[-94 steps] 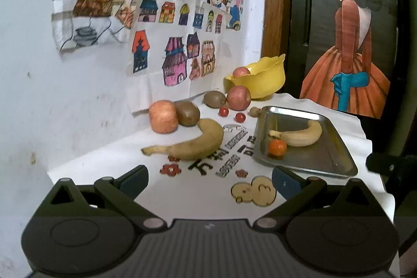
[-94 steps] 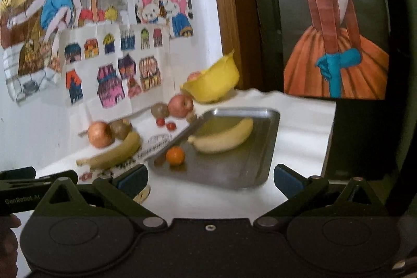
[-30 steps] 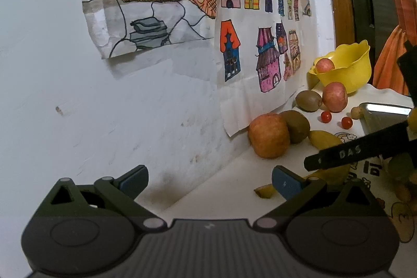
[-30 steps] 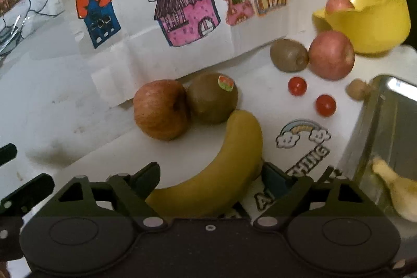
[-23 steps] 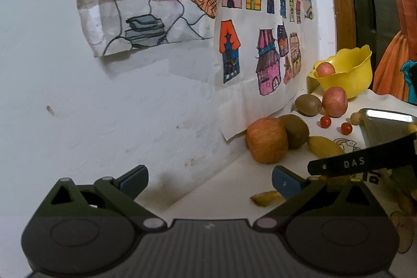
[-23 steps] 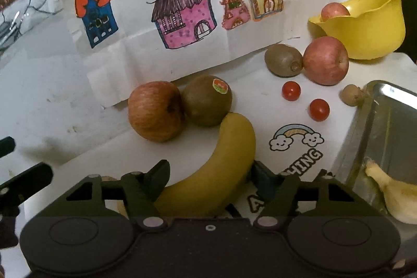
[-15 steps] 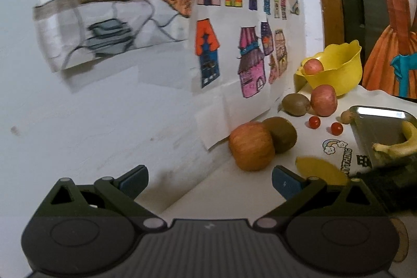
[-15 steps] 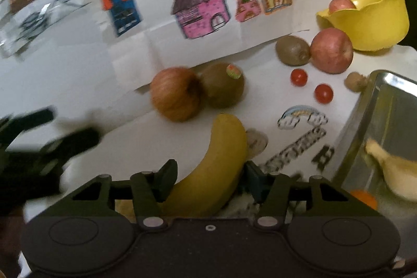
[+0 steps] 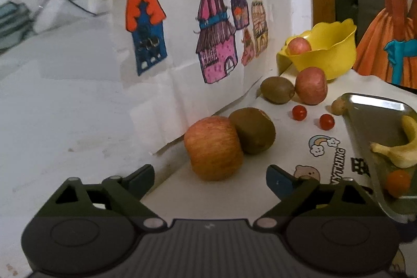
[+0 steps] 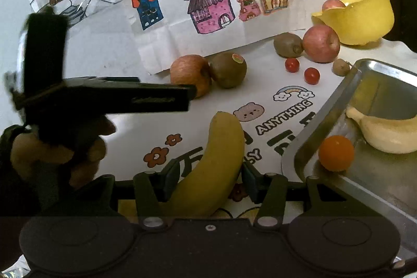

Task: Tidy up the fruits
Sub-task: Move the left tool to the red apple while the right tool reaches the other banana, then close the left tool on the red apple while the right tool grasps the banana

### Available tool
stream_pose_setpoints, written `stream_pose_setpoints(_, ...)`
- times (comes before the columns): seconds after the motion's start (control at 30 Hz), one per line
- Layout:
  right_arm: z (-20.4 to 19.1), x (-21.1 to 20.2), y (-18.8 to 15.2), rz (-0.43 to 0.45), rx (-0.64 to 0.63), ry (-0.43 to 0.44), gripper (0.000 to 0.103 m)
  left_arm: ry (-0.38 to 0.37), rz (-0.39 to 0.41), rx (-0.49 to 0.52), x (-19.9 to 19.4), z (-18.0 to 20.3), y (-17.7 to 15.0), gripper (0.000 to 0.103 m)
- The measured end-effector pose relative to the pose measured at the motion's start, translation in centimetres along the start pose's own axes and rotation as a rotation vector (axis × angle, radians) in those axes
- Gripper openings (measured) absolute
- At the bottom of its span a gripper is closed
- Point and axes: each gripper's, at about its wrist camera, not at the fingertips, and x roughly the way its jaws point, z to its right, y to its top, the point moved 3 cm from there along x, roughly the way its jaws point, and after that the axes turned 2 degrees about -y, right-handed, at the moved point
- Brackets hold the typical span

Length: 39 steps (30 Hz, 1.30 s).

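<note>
My right gripper [image 10: 209, 180] is shut on a yellow banana [image 10: 216, 163], held above the printed table cover and pointing away from me. Just right of it is the metal tray [image 10: 325, 116] holding a second banana [image 10: 385, 132] and a small orange [image 10: 336, 153]. My left gripper [image 9: 209, 177] is open, with an apple [image 9: 213, 147] just beyond its fingertips and a kiwi [image 9: 252, 129] touching that apple. The left gripper also shows as a dark bar [image 10: 109, 95] held by a hand [image 10: 52, 155] in the right wrist view.
Further back lie another kiwi [image 9: 277, 90], a red apple [image 9: 311, 85], two cherry tomatoes [image 9: 299, 112], a small brown fruit [image 9: 338, 106] and a yellow bowl [image 9: 328, 54] with an apple inside. A wall with drawings runs along the left.
My right gripper closed on the banana and lifted it off the table toward the tray. My left gripper swung right, closer to the apple and kiwi by the wall.
</note>
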Motion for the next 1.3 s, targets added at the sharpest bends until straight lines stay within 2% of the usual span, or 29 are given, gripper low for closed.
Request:
stream_pose_setpoints(0.33,0.1,0.0,0.0,0.009,-0.014,0.026,0.055,0.043,-0.029,-0.013,2.7,0.4,0.8,0.081)
stream_pose_setpoints(0.5,0.1,0.0,0.0,0.011,-0.012,0.029,0.055,0.018,-0.057,-0.038,3.3,0.4,1.0,0.067)
stream_pose_setpoints(0.53,0.1,0.0,0.0,0.012,-0.013,0.028,0.055,-0.001,-0.057,-0.049,3.2,0.4,1.0,0.058)
stream_pose_setpoints(0.77,0.0,-0.1,-0.1,0.018,-0.010,0.016,0.055,-0.010,-0.054,-0.094,2.6,0.0,0.6,0.058)
stream_pose_setpoints(0.93,0.1,-0.5,-0.4,0.016,-0.004,0.006,0.054,-0.034,-0.057,-0.083,1.4,0.1,0.0,0.058)
stream_pose_setpoints(1.3,0.5,-3.4,-2.1,0.022,0.024,-0.028,0.053,-0.125,-0.075,-0.041,-4.7,0.0,-3.7,0.058)
